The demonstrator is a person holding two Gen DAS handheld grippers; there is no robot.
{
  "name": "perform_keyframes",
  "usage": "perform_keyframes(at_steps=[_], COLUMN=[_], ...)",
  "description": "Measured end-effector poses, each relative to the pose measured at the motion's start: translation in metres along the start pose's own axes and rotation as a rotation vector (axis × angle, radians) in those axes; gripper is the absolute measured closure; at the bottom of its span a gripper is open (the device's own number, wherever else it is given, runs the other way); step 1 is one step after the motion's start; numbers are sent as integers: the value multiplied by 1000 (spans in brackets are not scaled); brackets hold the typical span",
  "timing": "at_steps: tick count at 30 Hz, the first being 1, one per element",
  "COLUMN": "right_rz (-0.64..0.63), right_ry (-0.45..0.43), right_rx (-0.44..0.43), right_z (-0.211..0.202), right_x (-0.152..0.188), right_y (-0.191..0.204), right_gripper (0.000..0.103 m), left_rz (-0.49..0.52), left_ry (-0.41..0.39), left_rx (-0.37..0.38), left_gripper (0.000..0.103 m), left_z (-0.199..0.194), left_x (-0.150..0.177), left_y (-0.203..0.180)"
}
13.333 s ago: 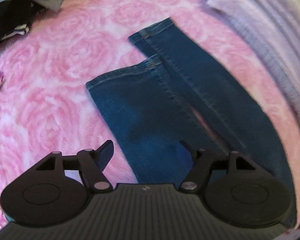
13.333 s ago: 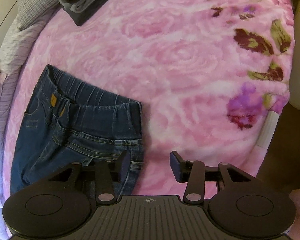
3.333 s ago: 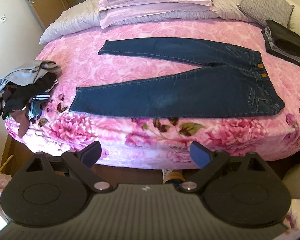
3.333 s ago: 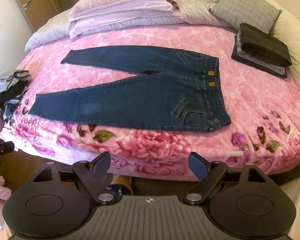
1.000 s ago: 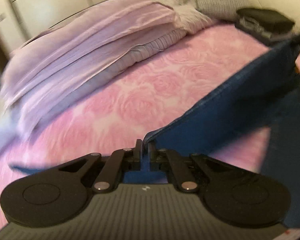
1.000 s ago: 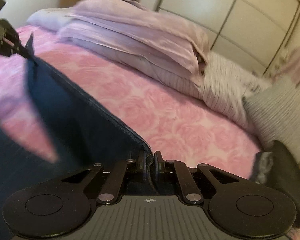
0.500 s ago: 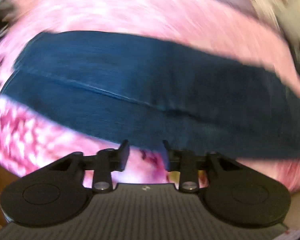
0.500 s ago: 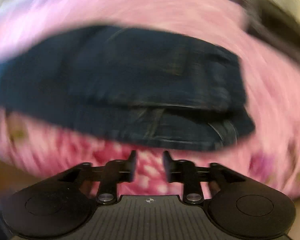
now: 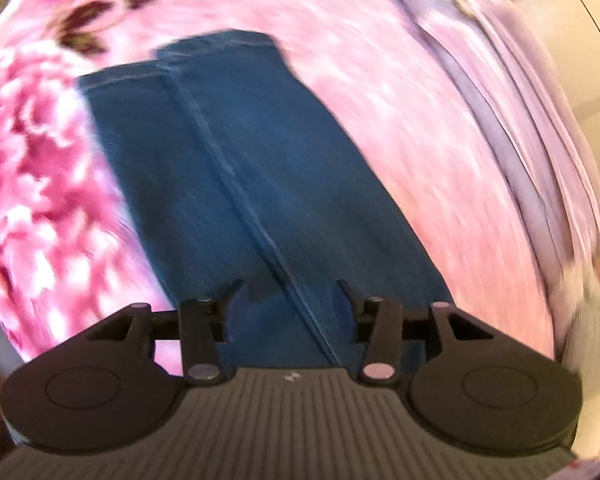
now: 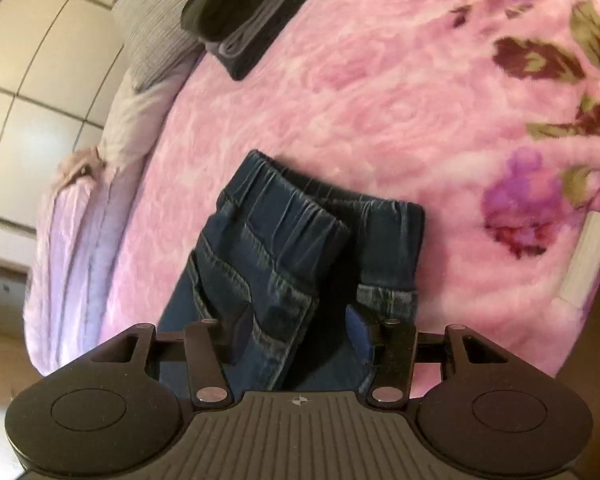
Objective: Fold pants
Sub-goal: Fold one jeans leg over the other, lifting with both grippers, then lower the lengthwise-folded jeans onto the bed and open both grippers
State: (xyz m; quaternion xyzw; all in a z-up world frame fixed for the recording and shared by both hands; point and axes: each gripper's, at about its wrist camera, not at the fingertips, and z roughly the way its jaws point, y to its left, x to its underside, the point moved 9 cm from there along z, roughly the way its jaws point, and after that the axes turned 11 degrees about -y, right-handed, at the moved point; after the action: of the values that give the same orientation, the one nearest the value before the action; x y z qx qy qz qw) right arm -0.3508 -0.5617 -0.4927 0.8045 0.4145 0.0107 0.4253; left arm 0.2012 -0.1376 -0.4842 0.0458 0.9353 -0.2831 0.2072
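**Jeans folded lengthwise on the pink blanket**

The blue jeans (image 9: 236, 168) lie on the pink floral blanket (image 9: 420, 120), one leg stacked over the other, hems toward the upper left of the left view. The left gripper (image 9: 290, 304) hangs above the legs, jaws apart, holding nothing. The right gripper (image 10: 298, 328) is likewise spread and empty over the elastic waistband (image 10: 300, 216), at centre frame. Folded dark clothes (image 10: 236, 12) sit at the top.
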Motion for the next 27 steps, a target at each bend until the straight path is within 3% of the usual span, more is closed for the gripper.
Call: perform_keyframes(at_steps=[3,5,7,8,9,12,15,17,19,20,22,27], right_rz=[21,33,28,11,-8,-141,-161,-170,-162,-148,-82,-91], right_ry=[-17,-30,-40,-32,-39,-120,-180,-171,-109,-93,-134,-207], right_rx=[-2,-24,-34,-18,-28,-91,-175,-150,-54,-36,-88,-154], right_z=[10,12,8,10,6,-13,-49,-56,-40,-32,-30,-37], right_x=[-4,-7,-15,-17,-19,-36,-49,-42,-22,-14,-10,-5], right_y=[-1,-2,-7,-8,-6,22,34,15,-24,-39,-50,-53], right_gripper=[54,55,77,85,86,88,88,88,88,88,87,87], left_rz=[-79,-71,-36,-5,28,134,232,294,385,393,358,327], left_ry=[-40,-63,-81,-88,-97,-162,-214,-207,-179,-161,-153,-166], left_rx=[13,23,35,29,20,82,173,177,135,123,136,315], left_gripper=[62,62,70,92,103,103,103,103,103,103,102,86], left_z=[11,19,27,30,32,11,-35,-43,-32,-23,-10,-11], left_x=[-14,-23,-30,-33,-37,-48,-50,-42,-23,-14,-4,-5], left_y=[10,9,5,5,5,-4,-11,0,18,28,42,43])
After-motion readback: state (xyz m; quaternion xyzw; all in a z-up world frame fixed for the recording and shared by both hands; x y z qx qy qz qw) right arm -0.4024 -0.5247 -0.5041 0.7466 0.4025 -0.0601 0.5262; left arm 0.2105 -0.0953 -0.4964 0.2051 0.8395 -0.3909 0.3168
